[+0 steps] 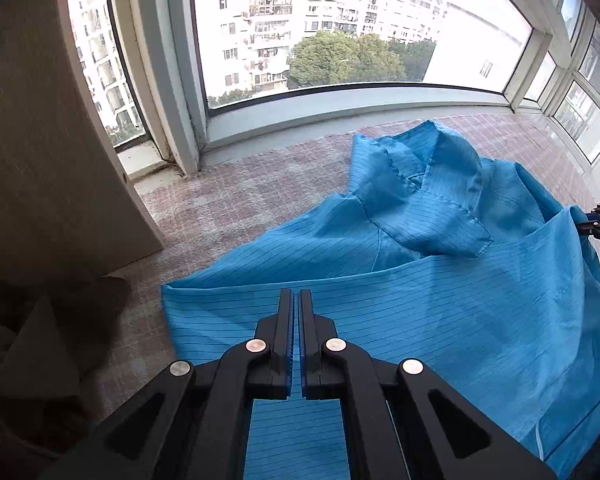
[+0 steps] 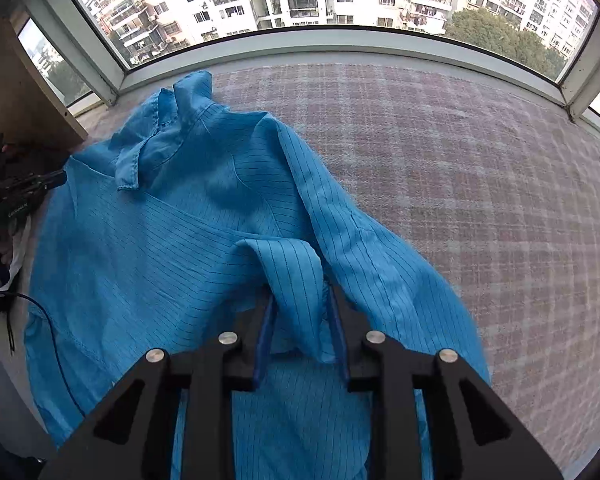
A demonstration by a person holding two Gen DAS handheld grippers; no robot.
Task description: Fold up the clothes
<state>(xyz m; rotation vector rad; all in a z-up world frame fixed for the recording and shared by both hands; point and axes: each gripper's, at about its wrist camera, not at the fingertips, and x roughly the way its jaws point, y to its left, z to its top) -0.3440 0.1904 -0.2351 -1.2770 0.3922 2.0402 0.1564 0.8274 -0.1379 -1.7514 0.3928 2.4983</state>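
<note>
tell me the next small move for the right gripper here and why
Probably lift the right gripper clear of the blue garment. Its jaws stand apart with a loose fold of cloth draped between them, not pinched, while the left gripper is shut at the hem, so the fold looks released.

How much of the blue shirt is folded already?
Not much yet. One side of the blue shirt is laid over its middle, but the collar is rumpled and a sleeve trails onto the checked mat. Right now the left gripper is shut over the fabric, and the right gripper is open with a flap of cloth between its fingers. Smoothing and the remaining folds are still to do.
</note>
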